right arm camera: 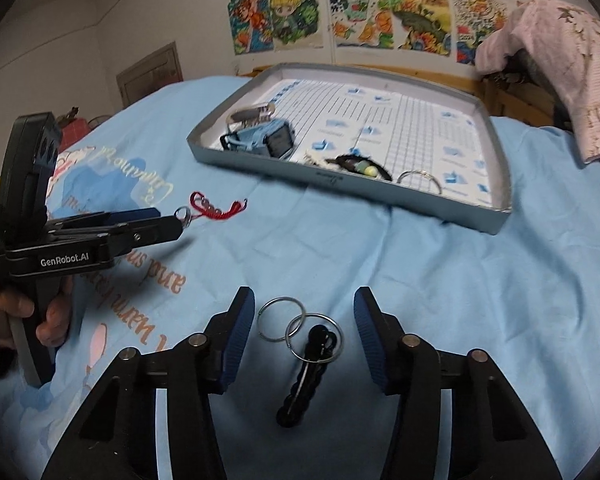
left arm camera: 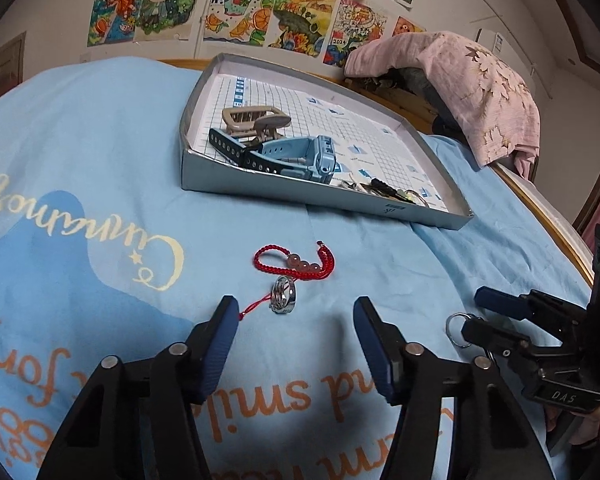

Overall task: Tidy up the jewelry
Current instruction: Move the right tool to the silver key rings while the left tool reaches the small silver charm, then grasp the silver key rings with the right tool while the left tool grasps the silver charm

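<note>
The silver ring (left arm camera: 283, 300) lies on the blue sheet (left arm camera: 100, 208), touching the near end of the red bracelet (left arm camera: 300, 266), whose thin cord tail runs toward the left finger of the left gripper (left arm camera: 294, 344). That gripper's jaws are spread wide, with the ring just ahead of the gap and nothing between the pads. On the right, the keychain (right arm camera: 306, 360), two split rings on a black braided fob, lies between the spread jaws of the right gripper (right arm camera: 304, 336), also not yet pinched. The tray (left arm camera: 324, 196) sits farther up the bed and already holds a watch (left arm camera: 300, 158), a hair clip (left arm camera: 256, 120) and some small pieces at its near edge. The step in hand looks like picking up the loose pieces for the tray. To do it well, the left gripper should come down straddling the ring alone, clear of the red cord so the bracelet is not dragged along, and close on the band's sides; the soft sheet may give, so press lightly. The right should close across the fob, not the thin rings, which would likely slip.
</note>
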